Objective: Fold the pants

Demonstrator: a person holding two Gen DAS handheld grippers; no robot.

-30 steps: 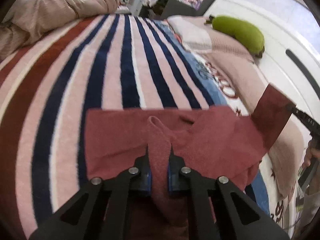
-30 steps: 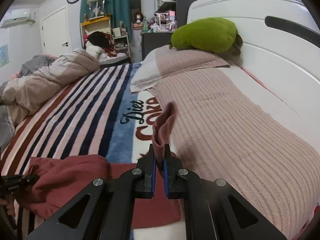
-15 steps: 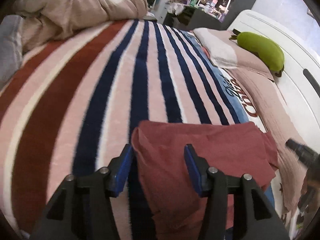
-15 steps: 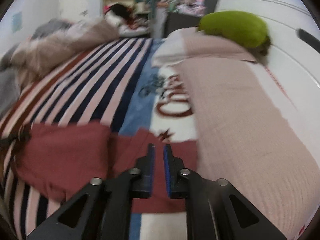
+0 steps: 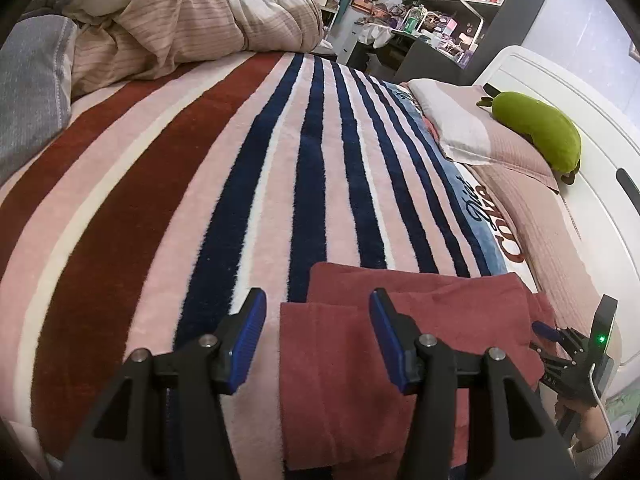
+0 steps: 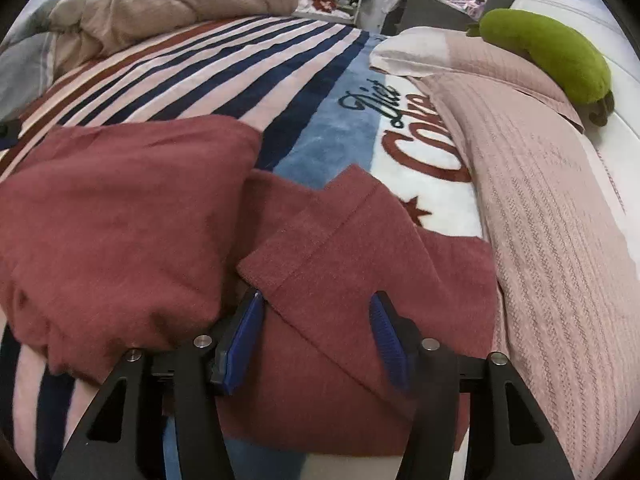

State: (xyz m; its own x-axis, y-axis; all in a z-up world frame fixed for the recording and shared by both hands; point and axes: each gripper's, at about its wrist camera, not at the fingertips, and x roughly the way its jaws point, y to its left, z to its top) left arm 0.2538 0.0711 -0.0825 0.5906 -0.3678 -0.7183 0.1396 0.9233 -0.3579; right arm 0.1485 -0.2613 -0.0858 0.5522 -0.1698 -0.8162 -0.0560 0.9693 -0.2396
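Lying folded on blanket (image 5: 248, 184): pants (image 5: 400, 344), soft maroon knit, layered flat, hemmed leg end angled across top in right view (image 6: 336, 240). Blanket plush, striped navy, pink, rust. Left gripper (image 5: 317, 334) fingers spread wide over pants' left edge, gripping nothing. Right gripper (image 6: 316, 332) fingers apart, straddling hemmed flap. Ribbed pink pillow (image 6: 560, 216) beside pants; green plush (image 6: 548, 52) beyond.

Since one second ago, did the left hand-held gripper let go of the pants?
Yes. The left hand-held gripper was shut on a ridge of the pants; now it is open, and the fabric lies flat on the striped blanket.
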